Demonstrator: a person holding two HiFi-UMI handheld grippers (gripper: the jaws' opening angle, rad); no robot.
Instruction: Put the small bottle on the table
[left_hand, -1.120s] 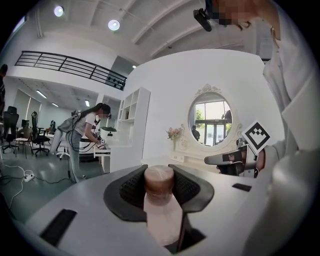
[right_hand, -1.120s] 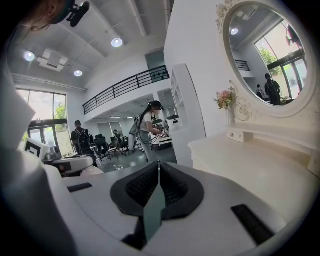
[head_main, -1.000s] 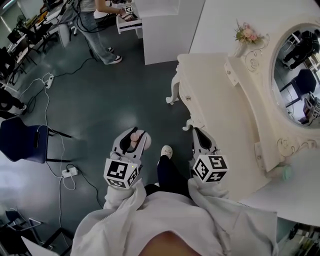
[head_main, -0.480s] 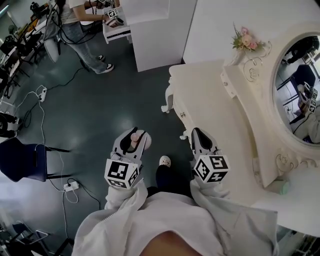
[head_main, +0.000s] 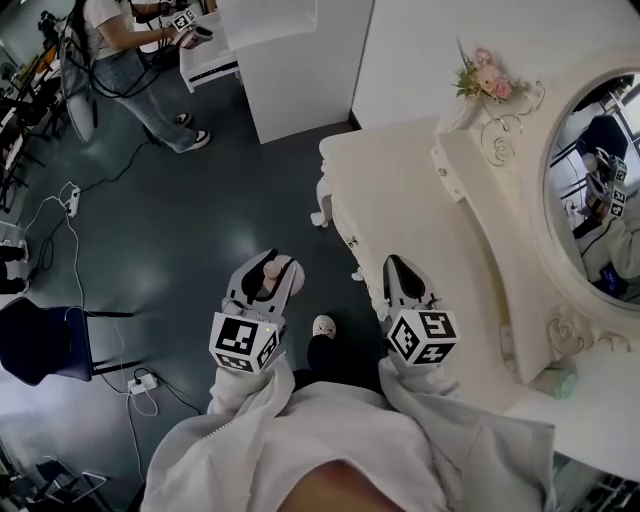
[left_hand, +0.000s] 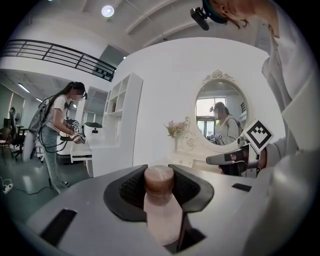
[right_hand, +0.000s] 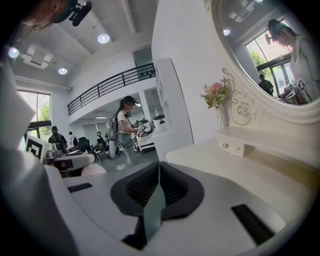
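One small bottle (left_hand: 161, 212) stood upright, clamped mid-jaw in the left gripper (left_hand: 159, 184); the right gripper (right_hand: 157, 186) was closed, empty, tabletop (right_hand: 240, 167) just ahead.

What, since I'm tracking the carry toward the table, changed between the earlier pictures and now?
The dressing table has shifted left and down in the head view, and the standing person has shifted left. Nothing was taken or released: the left gripper stays shut on the small bottle, and the right gripper stays shut and empty.
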